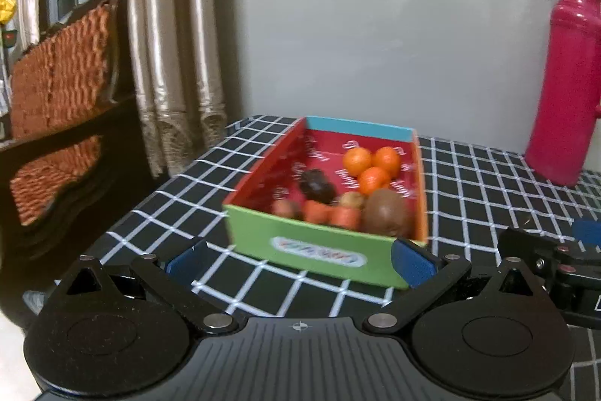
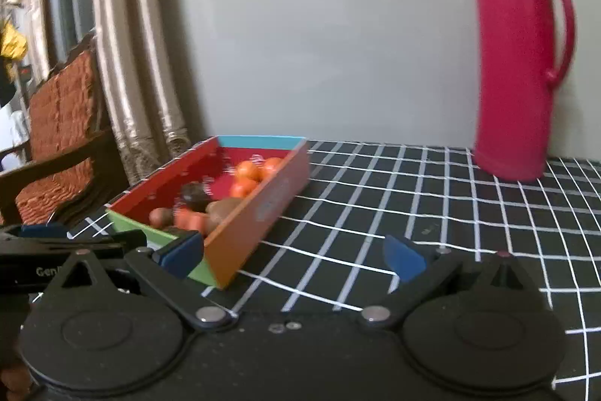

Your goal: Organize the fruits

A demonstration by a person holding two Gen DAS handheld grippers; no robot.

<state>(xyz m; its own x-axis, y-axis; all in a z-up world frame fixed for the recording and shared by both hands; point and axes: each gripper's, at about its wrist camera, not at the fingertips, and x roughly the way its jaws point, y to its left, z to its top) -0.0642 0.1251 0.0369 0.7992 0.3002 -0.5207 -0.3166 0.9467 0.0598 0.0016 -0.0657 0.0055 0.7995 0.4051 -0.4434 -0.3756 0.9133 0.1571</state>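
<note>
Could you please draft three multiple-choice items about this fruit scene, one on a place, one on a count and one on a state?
1. Where do the oranges lie?
A. On the checked tablecloth
B. At the far end of the cardboard box
C. Beside the pink flask

2. How many oranges show in the box?
A. Three
B. One
C. Six

3. How stands the left hand-held gripper?
A. Shut on an orange
B. Shut on the box wall
C. Open, holding nothing

Answers:
1 B: they cluster near the blue far wall.
2 A: the left wrist view shows three round orange fruits.
3 C: its blue pads sit wide apart in front of the box, with nothing between them.
</note>
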